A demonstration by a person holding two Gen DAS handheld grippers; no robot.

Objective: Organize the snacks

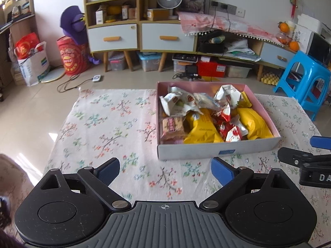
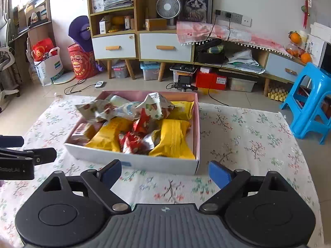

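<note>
Both tongs, left gripper and right gripper, wide, empty. Risk: crinkled white wrappers heaped above shallow pink-lined cardboard box could spill if knocked.

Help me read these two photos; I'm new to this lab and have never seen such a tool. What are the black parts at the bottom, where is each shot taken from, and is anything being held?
No robot arm is here: a person holds a two-finger gripper in each hand, and a fisheye camera on each one looks forward along its fingers. The black parts at the bottom are the gripper's own body.

One picture is from the left gripper, the other from the right gripper. Each also catches the other gripper at its edge.

Ahead of both, on a table with a floral cloth, stands an open box full of snacks: yellow, red and white packets, piled loosely.

Both grippers are open with nothing between the fingers, on the near side of the box. Nothing is held.
</note>
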